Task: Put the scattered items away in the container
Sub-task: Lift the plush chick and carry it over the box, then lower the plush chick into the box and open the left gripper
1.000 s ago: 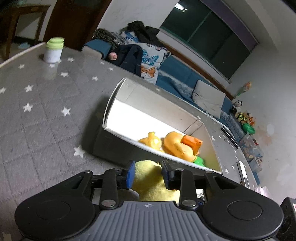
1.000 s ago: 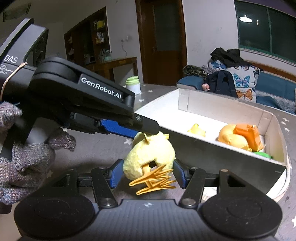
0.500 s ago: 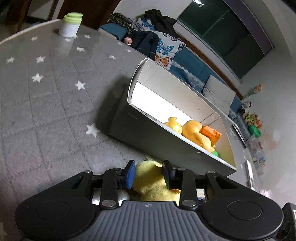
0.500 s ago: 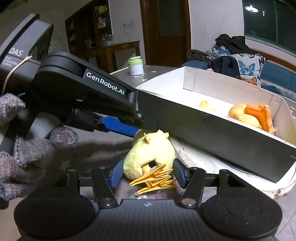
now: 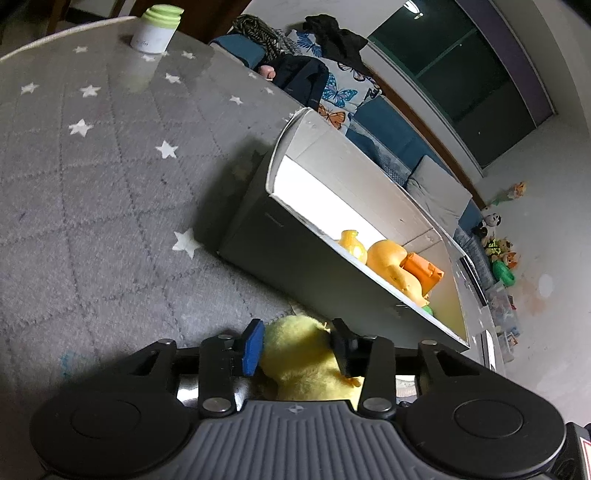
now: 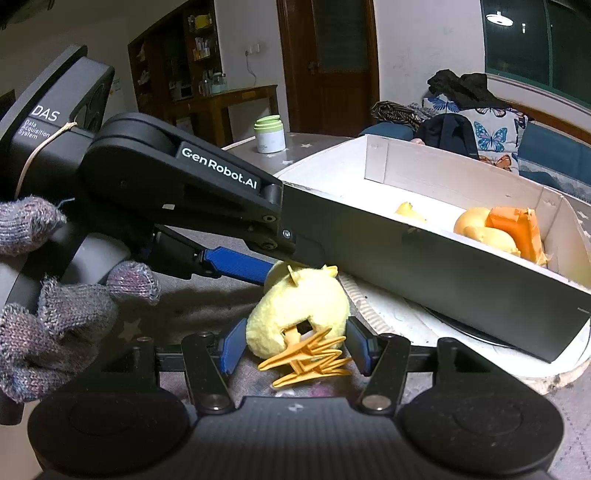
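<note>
- On the desk [image 5: 92, 206] I've got a grey quilted cover printed with white stars, running out to a curved pale edge at the far side.
- Both tongs are on the same thing: the left tongs [image 5: 295, 345] are clamped on the yellow plush chick [image 5: 299, 362], blue pads pressed against its sides.
- From my right camera the right tongs [image 6: 295, 345] are clamped on the chick's lower body, its orange feet [image 6: 306, 360] splayed toward the lens.
- The chick sits just beside the near wall of the container [image 6: 424, 258], outside it, low over the cover.
- The container is a long open box, white inside, dark outside, resting on a round pale board [image 6: 406, 325].
- Inside it, toward one end, I see a small yellow toy [image 5: 352, 245], a larger orange-yellow duck [image 5: 391, 264] and an orange block [image 5: 423, 271], bunched together.
- A white jar with a green lid [image 5: 157, 26] stands near the far edge of the desk, well apart from the box.
- A grey knitted glove [image 6: 55, 314] grips the left handle.
- Beyond the desk: a blue sofa [image 5: 388, 125] with butterfly cushions and dark clothes heaped on it, a dark window, a wooden door [image 6: 328, 62], and soft toys on the floor by the wall.
</note>
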Demonstrator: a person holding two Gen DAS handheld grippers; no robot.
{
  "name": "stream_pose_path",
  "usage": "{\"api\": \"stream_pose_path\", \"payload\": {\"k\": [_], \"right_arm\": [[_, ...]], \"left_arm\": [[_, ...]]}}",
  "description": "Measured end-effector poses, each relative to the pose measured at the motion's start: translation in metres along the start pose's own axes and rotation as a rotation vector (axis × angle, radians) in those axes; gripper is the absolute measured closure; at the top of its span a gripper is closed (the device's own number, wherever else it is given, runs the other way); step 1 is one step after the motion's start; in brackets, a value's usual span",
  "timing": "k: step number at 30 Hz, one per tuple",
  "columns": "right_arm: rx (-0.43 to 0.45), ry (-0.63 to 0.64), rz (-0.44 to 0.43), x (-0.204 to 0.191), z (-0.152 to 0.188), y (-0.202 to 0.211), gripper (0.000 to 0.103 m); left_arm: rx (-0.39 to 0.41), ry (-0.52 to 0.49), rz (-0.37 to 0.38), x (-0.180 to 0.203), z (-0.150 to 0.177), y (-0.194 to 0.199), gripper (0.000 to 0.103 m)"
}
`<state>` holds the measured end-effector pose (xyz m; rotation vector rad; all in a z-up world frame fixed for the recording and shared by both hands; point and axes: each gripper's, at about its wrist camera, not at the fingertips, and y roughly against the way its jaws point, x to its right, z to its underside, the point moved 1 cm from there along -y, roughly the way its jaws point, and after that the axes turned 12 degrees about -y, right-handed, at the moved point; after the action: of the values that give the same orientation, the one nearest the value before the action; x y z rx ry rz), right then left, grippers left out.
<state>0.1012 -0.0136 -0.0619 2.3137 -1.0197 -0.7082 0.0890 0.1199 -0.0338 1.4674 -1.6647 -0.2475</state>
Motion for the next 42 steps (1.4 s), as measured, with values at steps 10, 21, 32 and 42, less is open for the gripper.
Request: {"api": "stream_pose_path", "payload": {"k": [10, 21, 32, 42], "right_arm": [[0.105, 0.005, -0.008, -0.006, -0.022, 0.028, 0.045], [0.186, -0.007, 0.005, 0.0, -0.069, 0.026, 0.045], [0.176, -0.075, 0.03, 0.028, -0.096, -0.003, 0.045], [0.103, -0.121, 0.034, 0.042, -0.098, -0.038, 0.045]], "left_arm": [[0.101, -0.089, 0.004, 0.028, -0.023, 0.031, 0.063], [0.167, -0.151, 0.0, 0.046, -0.077, 0.025, 0.065], [0.128, -0.162, -0.011, 0.037, -0.112, -0.019, 0.065], [0.053, -0.158, -0.044, 0.021, -0.115, -0.052, 0.066]]}}
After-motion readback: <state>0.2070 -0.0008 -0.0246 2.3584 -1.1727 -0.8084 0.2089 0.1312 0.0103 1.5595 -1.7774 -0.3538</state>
